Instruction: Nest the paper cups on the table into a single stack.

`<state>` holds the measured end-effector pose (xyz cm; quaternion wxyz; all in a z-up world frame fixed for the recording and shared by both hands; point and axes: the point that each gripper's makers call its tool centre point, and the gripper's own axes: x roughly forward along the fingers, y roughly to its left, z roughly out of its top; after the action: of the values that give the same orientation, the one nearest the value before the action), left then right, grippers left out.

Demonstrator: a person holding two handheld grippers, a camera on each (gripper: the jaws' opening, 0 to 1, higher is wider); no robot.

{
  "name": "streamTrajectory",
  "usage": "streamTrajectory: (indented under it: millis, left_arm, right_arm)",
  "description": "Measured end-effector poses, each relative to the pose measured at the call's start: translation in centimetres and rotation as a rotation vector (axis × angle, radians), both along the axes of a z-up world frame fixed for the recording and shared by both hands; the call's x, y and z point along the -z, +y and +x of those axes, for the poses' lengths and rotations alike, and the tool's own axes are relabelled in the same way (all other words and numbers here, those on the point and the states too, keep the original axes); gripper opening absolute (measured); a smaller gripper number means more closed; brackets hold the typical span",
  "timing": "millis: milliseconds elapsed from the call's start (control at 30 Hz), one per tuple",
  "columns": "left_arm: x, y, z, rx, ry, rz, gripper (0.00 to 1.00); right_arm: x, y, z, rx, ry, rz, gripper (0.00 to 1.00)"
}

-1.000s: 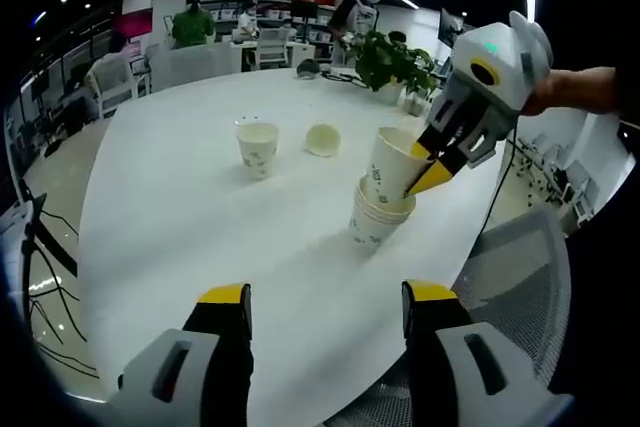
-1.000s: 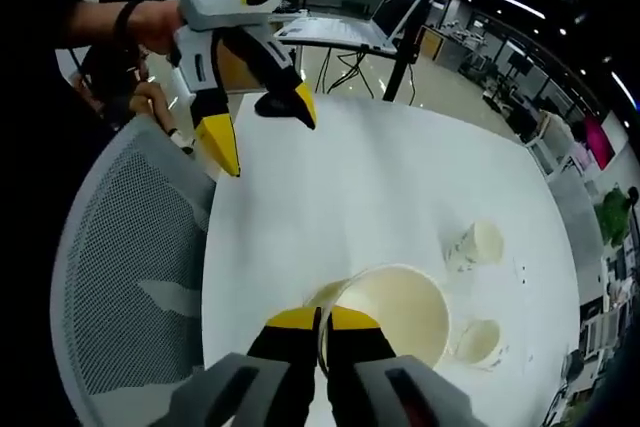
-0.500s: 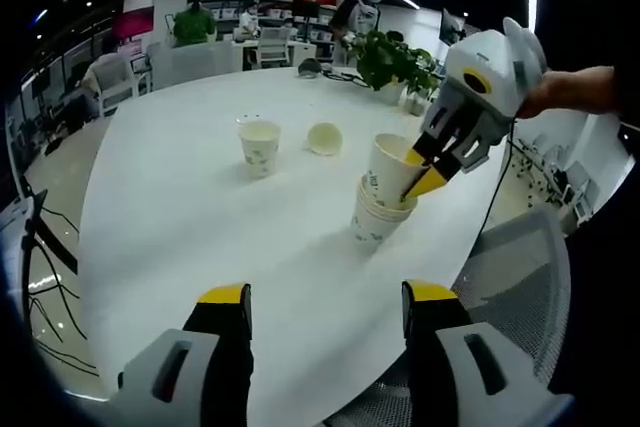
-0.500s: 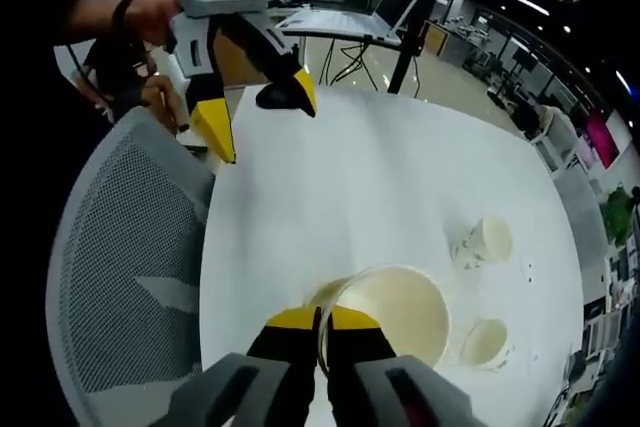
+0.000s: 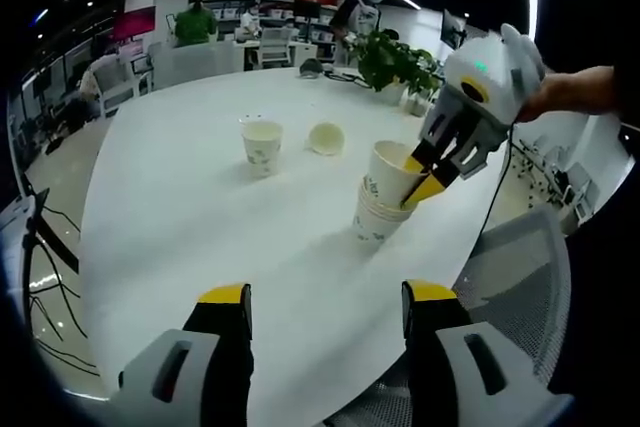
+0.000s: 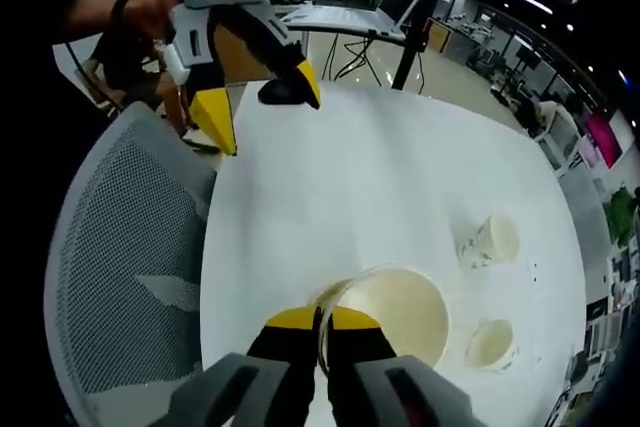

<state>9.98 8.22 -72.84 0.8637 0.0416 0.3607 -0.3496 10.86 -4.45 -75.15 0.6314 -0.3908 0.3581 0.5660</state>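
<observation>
Grey hand-held gripper (image 5: 325, 309), yellow-tipped jaws

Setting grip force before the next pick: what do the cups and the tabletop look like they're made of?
The cup pinched by the right gripper and the stack under it look like thin matte paper, cream with small green print and a rolled rim. The table looks like smooth white laminate with a faint sheen, though that is uncertain.
</observation>
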Motion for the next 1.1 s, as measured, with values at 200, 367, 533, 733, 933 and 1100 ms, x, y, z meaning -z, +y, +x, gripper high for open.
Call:
streamTrajectory:
  millis: [200,367,533,733,933,1100]
  left_arm:
    - [0.00,0.05,-0.08,-0.001,0.000,0.000,0.59]
    - [-0.02,-0.01,-0.14,0.002,-0.001,0.002,0.59]
    - [-0.09,0.09,-0.19,0.002,-0.003,0.004,0.59]
    - [-0.18,0.09,-0.12,0.004,-0.007,0.010,0.59]
    - [-0.23,0.01,-0.25,0.001,-0.010,0.009,0.59]
    - [-0.20,-0.01,-0.41,-0.006,-0.011,0.001,0.59]
  right_arm:
    - [-0.06,0.05,-0.12,-0.001,0.001,0.001,0.00]
    - [-0.04,0.05,-0.18,0.001,0.003,-0.003,0.00]
    - [-0.10,-0.01,-0.18,0.005,0.005,-0.001,0.00]
    - [-0.22,-0.24,-0.19,0.014,0.005,0.000,0.02]
    - [-0.70,-0.35,-0.23,0.020,-0.003,0.010,0.06]
    - [-0.93,-0.85,0.17,0.025,-0.016,0.015,0.10]
